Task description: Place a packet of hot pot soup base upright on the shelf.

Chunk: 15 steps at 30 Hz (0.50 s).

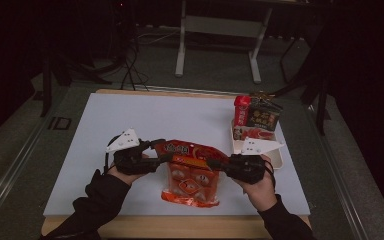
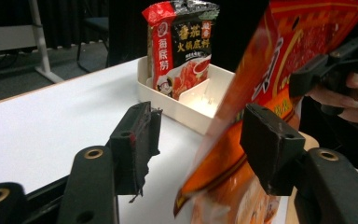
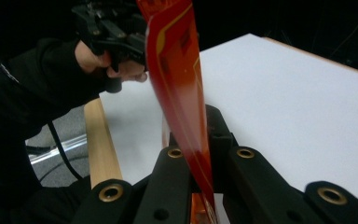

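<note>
While both forearms reach in from the near edge of the white tabletop (image 1: 130, 120), each hand holds a gripper aimed inward at a red snack packet (image 1: 190, 172) lying between them. The left gripper (image 1: 152, 152) comes in from nine o'clock of the packet, its hand (image 1: 125, 172) curled under the body, a dark sleeve trailing back to seven o'clock. In the left gripper view its jaws stand wide apart; the packet's upper edge (image 2: 242, 116) rises between them, close against the right-hand jaw and clear of the other, so they are not closed on it. The right gripper (image 1: 220, 164) comes in from three o'clock, with its hand (image 1: 257, 182) wrapped behind it. In the right gripper view its jaws are pressed together on the packet's thin red edge (image 3: 182, 93), which stands upright out of them. In the high view the packet's lower part lies on the tabletop towards six o'clock, with its upper end held between the two grippers.

At two o'clock of the packet, just beyond the right gripper, sits a cream tray (image 1: 277, 157) near the tabletop's right edge. A dark sauce pouch (image 1: 260, 117) with a red side panel stands upright in the tray's far end. Beyond the tabletop, at twelve o'clock, the legs of a grey frame (image 1: 220, 30) stand on a dim floor.
</note>
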Each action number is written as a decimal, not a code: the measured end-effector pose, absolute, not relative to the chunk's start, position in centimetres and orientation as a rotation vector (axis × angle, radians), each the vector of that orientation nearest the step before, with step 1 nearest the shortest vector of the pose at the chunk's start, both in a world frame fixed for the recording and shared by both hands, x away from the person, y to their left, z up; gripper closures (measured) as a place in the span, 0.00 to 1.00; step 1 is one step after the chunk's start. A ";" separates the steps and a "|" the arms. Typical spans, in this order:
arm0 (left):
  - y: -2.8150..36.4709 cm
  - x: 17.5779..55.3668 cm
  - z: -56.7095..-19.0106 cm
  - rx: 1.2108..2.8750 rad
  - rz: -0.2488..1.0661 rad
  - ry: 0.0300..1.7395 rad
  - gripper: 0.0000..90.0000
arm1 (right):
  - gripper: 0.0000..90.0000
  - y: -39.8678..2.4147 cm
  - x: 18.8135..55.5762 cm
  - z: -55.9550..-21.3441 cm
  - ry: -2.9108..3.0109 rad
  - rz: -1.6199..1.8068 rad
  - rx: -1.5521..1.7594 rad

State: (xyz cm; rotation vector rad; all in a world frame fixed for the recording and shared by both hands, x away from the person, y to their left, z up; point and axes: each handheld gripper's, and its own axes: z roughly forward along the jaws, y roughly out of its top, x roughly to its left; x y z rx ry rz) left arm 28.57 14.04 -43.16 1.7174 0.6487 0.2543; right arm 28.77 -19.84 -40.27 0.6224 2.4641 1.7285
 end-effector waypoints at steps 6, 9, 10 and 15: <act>14.3 28.2 -43.7 1.729 0.262 0.694 0.12 | 1.00 -20.4 29.0 -38.4 2.415 1.727 0.598; 14.4 28.0 -44.1 1.727 0.268 0.717 0.09 | 1.00 -21.0 29.3 -37.3 2.371 1.721 0.603; 14.4 27.8 -44.2 1.718 0.273 0.729 0.08 | 1.00 -21.3 29.4 -37.0 2.353 1.730 0.611; 14.9 27.2 -44.8 1.697 0.268 0.771 0.03 | 1.00 -22.6 30.2 -34.7 2.269 1.746 0.605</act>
